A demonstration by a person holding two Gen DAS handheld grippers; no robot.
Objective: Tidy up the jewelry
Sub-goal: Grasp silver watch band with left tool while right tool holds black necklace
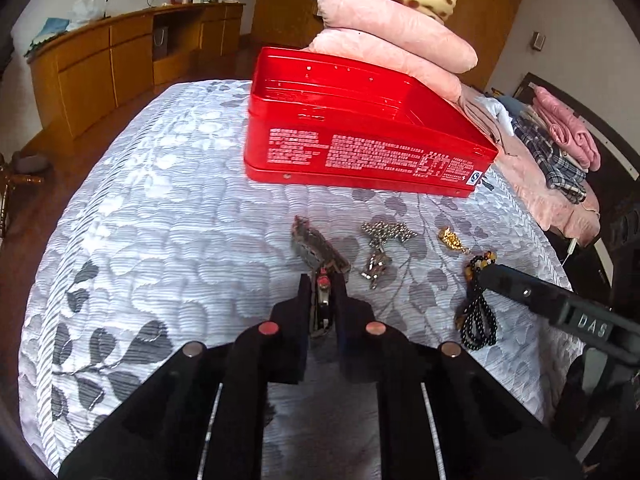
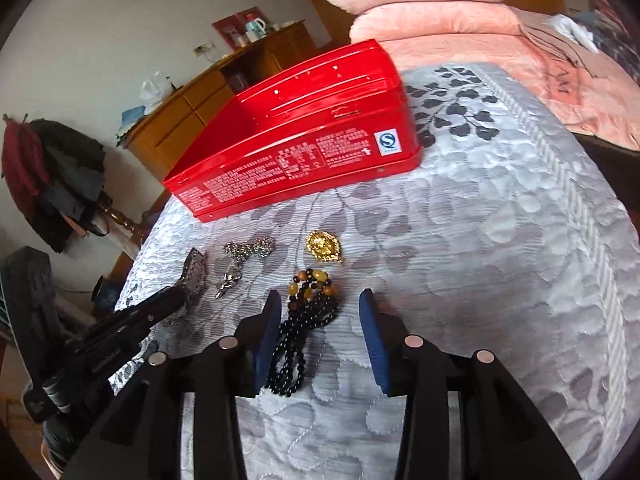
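Left gripper (image 1: 323, 286) pinched on silver metal-link watch (image 1: 316, 250); lift gently. Right gripper (image 2: 320, 308) gapes, empty, straddling black-and-amber bead necklace (image 2: 306, 320). Open red tin box (image 1: 360, 120) beyond.

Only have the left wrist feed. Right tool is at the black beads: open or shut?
Observer: Open. The right tool straddles the black bead necklace, one finger on each side.
Operator: Beads touching a finger?
Observer: They lie against its left finger, with a wide gap to the other.
Operator: Amber beads inside too?
Observer: The amber beads sit about level with the fingertips; the black loops are further in.
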